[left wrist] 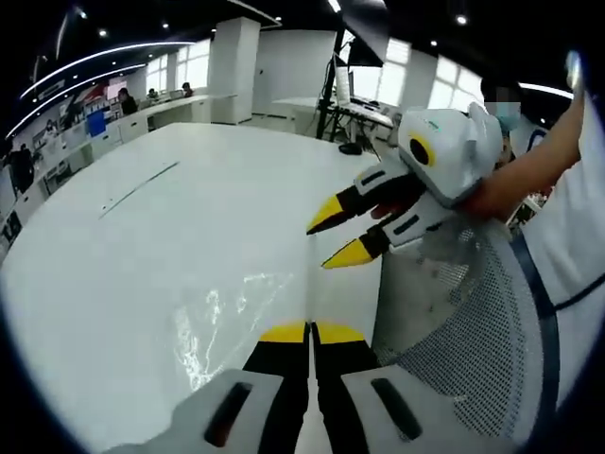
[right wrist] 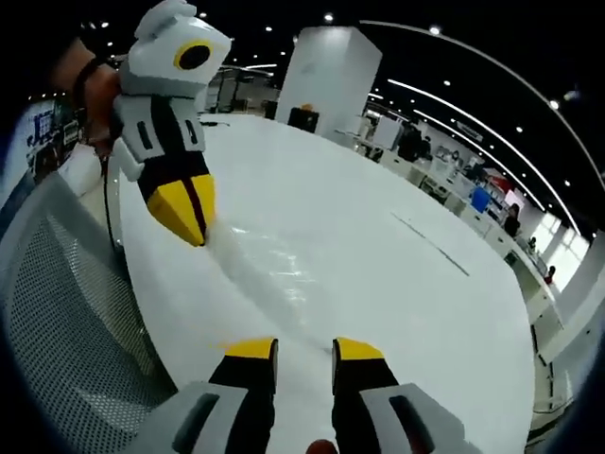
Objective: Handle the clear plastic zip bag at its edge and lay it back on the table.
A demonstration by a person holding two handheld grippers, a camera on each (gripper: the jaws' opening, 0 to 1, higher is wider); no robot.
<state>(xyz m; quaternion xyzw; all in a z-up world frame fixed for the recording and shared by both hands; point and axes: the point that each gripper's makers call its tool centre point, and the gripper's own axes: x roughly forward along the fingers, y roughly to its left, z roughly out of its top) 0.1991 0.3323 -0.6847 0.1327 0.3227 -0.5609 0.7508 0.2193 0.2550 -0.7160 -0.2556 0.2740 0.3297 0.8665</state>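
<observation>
1. Lay flat and crinkled, glossy clear zip bag (left wrist: 232, 317) on smooth white table (left wrist: 142, 246).
2. Pinched bag's edge, left gripper (left wrist: 309, 333), yellow tips pressed together.
3. Hovered spread apart, right gripper (right wrist: 304, 349), beside mesh chair (right wrist: 71, 312).

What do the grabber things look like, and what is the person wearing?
Each gripper has a white-grey body, black jaws and yellow tips. The white housing above carries a yellow ring around a black lens. The person wears a white short sleeve with a dark stripe.
</observation>
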